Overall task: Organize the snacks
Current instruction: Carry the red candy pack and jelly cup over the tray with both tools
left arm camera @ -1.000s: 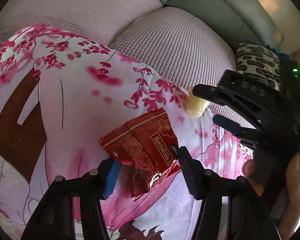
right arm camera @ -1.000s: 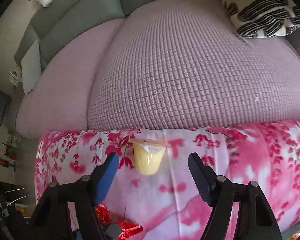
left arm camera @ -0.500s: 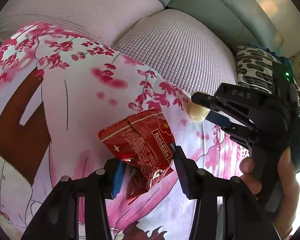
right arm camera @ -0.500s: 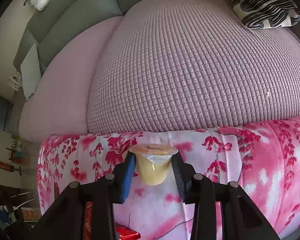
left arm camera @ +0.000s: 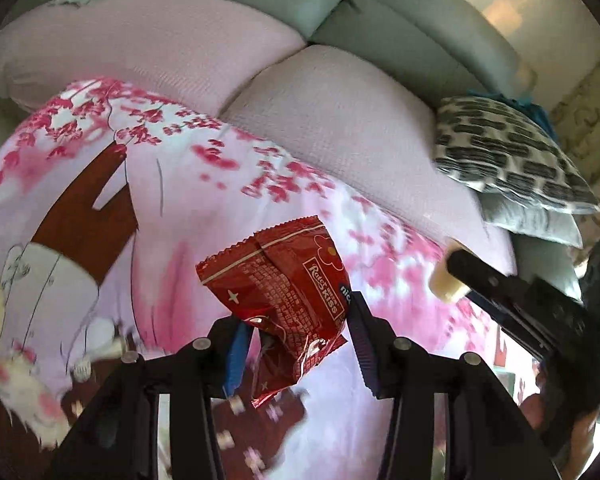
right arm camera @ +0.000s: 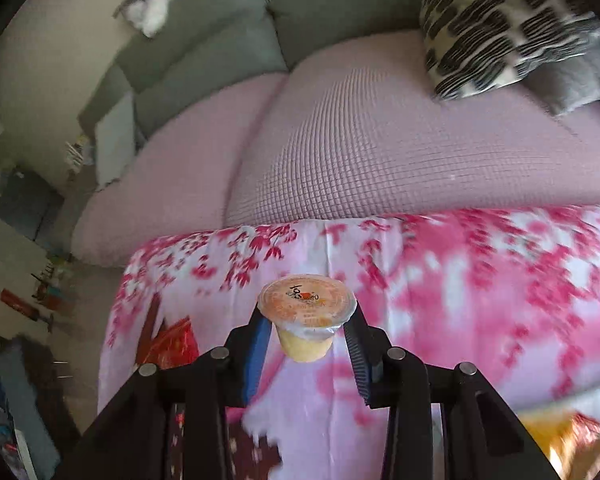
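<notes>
My left gripper (left arm camera: 296, 332) is shut on a red foil snack packet (left arm camera: 284, 292), which hangs lifted above the pink cherry-blossom blanket (left arm camera: 172, 200). At the right of the left wrist view, the right gripper (left arm camera: 460, 280) carries a small yellow jelly cup (left arm camera: 442, 286). In the right wrist view, my right gripper (right arm camera: 306, 340) is shut on that jelly cup (right arm camera: 306, 320), pads pressing its sides, foil lid facing the camera, raised off the blanket (right arm camera: 480, 280). The red packet (right arm camera: 172, 344) shows at lower left there.
A pink waffle-textured sofa cushion (right arm camera: 380, 152) lies behind the blanket, with grey backrests (left arm camera: 380, 12). A black-and-white patterned pillow (left arm camera: 508, 152) (right arm camera: 500, 28) sits on a grey one at the right. An orange packet (right arm camera: 556, 440) lies blurred at lower right. A plush toy (right arm camera: 156, 4) rests on the backrest.
The right gripper closed on the jelly cup and lifted it off the blanket. The left gripper tightened on the red packet and raised it. Both views pulled back from the sofa.
</notes>
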The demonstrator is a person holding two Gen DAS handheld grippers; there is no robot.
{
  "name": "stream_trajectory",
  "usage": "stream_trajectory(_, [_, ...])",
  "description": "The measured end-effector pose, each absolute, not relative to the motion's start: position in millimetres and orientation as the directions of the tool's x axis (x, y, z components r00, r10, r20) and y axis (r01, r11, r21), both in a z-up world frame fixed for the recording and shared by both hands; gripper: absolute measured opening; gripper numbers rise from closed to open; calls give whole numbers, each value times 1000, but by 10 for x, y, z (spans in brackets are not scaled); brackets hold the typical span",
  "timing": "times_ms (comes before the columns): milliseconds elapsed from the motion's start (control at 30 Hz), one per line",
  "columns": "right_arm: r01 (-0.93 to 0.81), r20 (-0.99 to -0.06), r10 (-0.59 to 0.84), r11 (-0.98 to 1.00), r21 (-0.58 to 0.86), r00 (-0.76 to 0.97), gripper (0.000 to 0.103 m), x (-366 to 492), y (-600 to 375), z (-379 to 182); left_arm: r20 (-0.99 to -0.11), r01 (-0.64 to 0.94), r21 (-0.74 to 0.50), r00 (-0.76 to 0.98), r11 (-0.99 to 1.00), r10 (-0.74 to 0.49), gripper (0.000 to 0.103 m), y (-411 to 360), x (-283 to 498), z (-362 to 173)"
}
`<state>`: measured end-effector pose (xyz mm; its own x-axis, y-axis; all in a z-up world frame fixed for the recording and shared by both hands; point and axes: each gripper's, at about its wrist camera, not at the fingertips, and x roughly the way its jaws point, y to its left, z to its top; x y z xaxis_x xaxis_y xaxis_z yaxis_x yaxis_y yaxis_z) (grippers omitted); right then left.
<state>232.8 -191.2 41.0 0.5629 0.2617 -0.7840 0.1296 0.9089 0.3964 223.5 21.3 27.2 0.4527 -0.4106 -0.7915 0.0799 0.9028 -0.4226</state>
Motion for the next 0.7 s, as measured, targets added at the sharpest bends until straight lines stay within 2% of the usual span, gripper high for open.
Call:
stream_trajectory(400, [183, -758, 116, 937, 298, 641, 40, 621, -2501, 1040, -740, 281, -452, 412, 847, -532, 48, -333, 1089, 628])
stream_trajectory(700, [309, -828, -7, 930, 201, 560, 40, -385, -2893, 712, -795, 389, -411, 290, 824, -533, 48, -822, 406, 403])
